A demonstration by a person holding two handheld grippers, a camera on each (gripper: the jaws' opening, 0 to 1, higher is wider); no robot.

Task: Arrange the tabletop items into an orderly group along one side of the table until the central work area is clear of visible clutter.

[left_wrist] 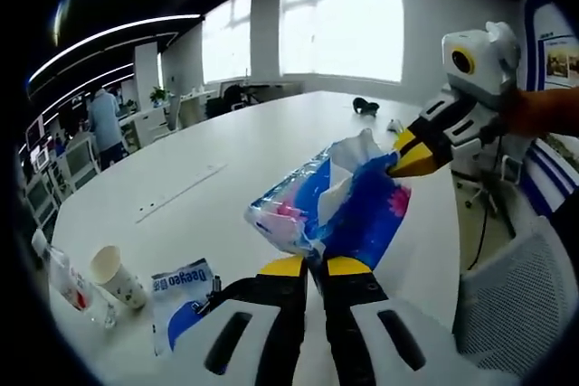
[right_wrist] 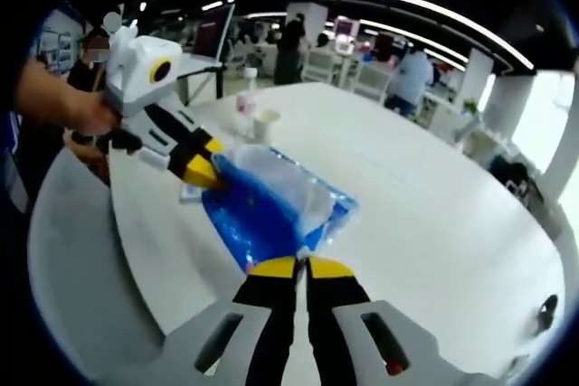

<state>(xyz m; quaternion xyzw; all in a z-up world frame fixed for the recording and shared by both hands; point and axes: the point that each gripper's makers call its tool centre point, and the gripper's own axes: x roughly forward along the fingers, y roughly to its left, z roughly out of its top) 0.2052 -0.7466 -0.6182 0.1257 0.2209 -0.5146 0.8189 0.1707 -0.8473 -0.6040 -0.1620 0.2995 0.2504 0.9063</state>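
Both grippers are clamped on the same thing here: a soft blue-and-white plastic tissue pack (left_wrist: 348, 201) with pink print, held up off the big white table (left_wrist: 235, 146) between them. In the left gripper view, the left gripper (left_wrist: 315, 266) has its yellow-tipped jaws pinched together on the near end of the pack, and the right gripper (left_wrist: 409, 153) comes in from the right with its tips closed on the far end, next to the white tissue poking out the top. The right gripper view shows the same hold from the other side, with the right gripper's jaws closed on the pack's edge and the left gripper (right_wrist: 206, 172) nipping the far corner.

Down by the near table edge there's a white paper cup (left_wrist: 118, 275) with small printed spots, a clear plastic bottle (left_wrist: 68, 282) with a red label, partly cut off, and a blue-and-white printed packet (left_wrist: 181, 300) half hidden behind the left gripper's jaw. A small dark object (left_wrist: 365, 106) far across the table is too small to make out. A white mesh chair (left_wrist: 516, 300) sits at the right, partly cropped.
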